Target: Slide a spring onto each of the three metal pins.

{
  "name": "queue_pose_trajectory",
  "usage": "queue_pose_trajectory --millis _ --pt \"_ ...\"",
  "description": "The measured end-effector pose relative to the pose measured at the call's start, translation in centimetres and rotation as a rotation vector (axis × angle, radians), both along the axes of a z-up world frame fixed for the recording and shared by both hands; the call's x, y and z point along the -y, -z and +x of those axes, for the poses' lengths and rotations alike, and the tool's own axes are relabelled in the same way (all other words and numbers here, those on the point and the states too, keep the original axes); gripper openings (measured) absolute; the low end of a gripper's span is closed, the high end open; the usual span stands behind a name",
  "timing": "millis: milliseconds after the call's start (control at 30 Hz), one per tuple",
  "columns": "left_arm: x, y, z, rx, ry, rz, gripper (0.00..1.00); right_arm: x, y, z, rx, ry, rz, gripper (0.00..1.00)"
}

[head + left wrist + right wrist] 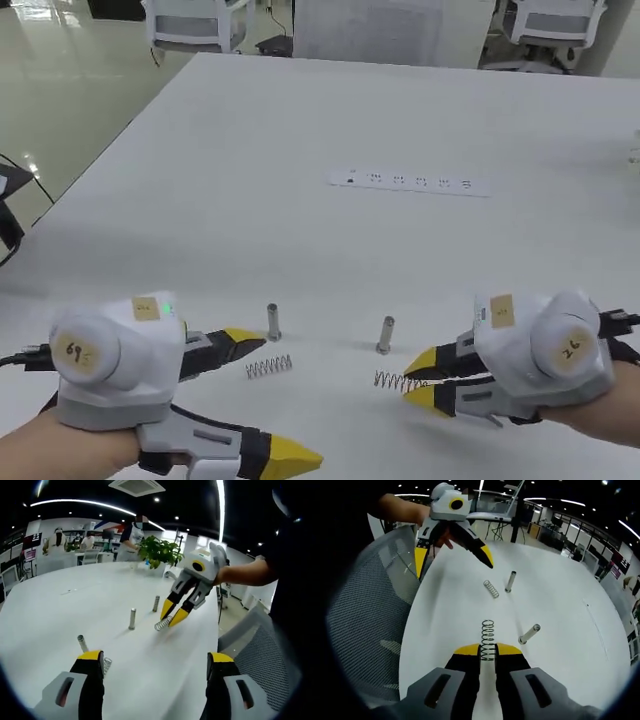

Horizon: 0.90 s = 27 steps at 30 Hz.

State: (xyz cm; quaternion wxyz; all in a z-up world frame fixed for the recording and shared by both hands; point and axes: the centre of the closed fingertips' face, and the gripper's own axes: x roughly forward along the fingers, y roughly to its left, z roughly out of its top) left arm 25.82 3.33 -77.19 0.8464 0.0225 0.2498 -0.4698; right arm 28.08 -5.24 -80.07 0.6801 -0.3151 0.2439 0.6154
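White table (300,200) under both tools. Pinches one spring (488,630) by its end in the right gripper (487,649), jaws closed on it, free end just near of the right pin (385,335). Holds the left gripper (292,402) gaping wide at the near left. Shows a second spring (269,366) flat on the table, just near of the left pin (273,322), both pins upright and apart.

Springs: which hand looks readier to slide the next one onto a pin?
Right. The right gripper is shut on a spring, a pin just ahead. The left gripper stands open, holding nothing.
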Motion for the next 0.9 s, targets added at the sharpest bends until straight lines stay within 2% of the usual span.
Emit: queue_pose_trajectory --millis 267,333,433,600,767,900 --pt "2.0 0.1 0.5 0.013 0.065 -0.014 0.72 0.0 -0.7 -1.1 0.009 -0.054 -0.005 0.08" --pt "2.4 0.5 0.6 0.021 0.1 -0.009 0.65 -0.2 -0.8 -1.3 0.008 -0.062 -0.004 0.08" --pt "3.0 0.9 0.7 0.029 0.132 0.004 0.61 -0.3 -0.8 -1.5 0.012 -0.075 -0.009 0.08" --pt "3.9 0.3 1.0 0.047 0.166 -0.024 0.48 -0.7 -1.0 -1.6 0.012 -0.082 0.001 0.08" --pt "4.4 0.1 1.3 0.069 0.19 -0.02 0.38 -1.1 -1.2 -1.8 0.006 -0.087 0.012 0.08" --pt "5.1 0.0 1.5 0.077 0.213 -0.037 0.28 -1.3 -1.6 -1.8 0.009 -0.089 0.026 0.08"
